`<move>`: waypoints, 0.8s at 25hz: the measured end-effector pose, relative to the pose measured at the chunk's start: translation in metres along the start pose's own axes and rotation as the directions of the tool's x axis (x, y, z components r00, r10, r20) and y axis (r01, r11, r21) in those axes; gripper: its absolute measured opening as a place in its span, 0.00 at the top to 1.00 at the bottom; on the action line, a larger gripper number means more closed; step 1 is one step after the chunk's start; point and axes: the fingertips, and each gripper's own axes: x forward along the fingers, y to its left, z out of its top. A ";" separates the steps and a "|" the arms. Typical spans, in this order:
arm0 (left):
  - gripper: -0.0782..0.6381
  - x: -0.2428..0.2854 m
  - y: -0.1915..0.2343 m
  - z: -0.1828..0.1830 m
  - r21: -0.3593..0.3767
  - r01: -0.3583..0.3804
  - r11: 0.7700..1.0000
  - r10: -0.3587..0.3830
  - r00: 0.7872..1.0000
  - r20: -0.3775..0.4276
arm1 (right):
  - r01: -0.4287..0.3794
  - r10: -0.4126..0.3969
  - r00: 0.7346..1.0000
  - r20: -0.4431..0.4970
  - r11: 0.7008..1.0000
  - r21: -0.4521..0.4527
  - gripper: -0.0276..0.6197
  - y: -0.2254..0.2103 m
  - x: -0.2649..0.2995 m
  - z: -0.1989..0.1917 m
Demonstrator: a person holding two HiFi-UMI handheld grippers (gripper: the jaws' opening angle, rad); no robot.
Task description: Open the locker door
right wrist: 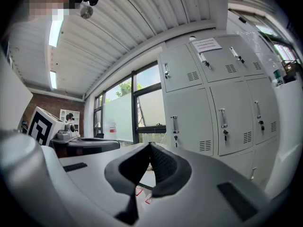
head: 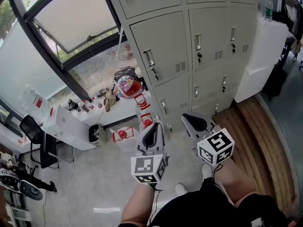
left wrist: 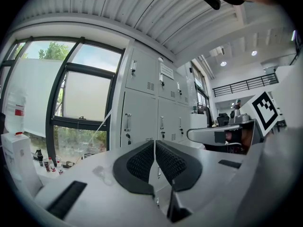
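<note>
A bank of grey lockers (head: 189, 41) stands ahead, all doors closed. Each door has a vertical metal handle with a key under it. The nearest door (head: 161, 46) carries its handle (head: 150, 60) on the left side; it also appears in the left gripper view as a door handle (left wrist: 127, 123) and in the right gripper view as a door handle (right wrist: 174, 125). My left gripper (head: 152, 127) is held level, well short of the lockers, its jaws shut on nothing (left wrist: 155, 143). My right gripper (head: 190, 118) hangs beside it, jaws also closed and empty (right wrist: 149, 145).
A large window (head: 71, 22) fills the left wall. Below it a white shelf (head: 71, 122) holds small bottles, with a colourful bag (head: 127, 85) and red items (head: 122, 134) on the floor. An office chair (head: 33, 136) stands far left. A white cabinet (head: 262, 56) is at right.
</note>
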 end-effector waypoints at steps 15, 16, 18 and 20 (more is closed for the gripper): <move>0.86 0.048 0.002 0.003 -0.023 -0.083 0.996 0.083 0.997 -0.001 | -0.068 0.068 0.998 -0.018 0.998 0.001 0.87 -0.051 0.024 0.006; 0.86 0.052 0.002 0.003 -0.024 -0.090 0.996 0.090 0.996 -0.001 | -0.075 0.075 0.997 -0.020 0.997 0.000 0.87 -0.054 0.026 0.007; 0.86 0.058 0.002 0.004 -0.024 -0.105 0.994 0.105 0.994 -0.001 | -0.089 0.089 0.996 -0.022 0.996 -0.001 0.87 -0.061 0.029 0.008; 0.86 0.064 0.001 0.004 -0.026 -0.121 0.992 0.121 0.993 -0.001 | -0.106 0.105 0.994 -0.022 0.994 0.000 0.87 -0.068 0.033 0.009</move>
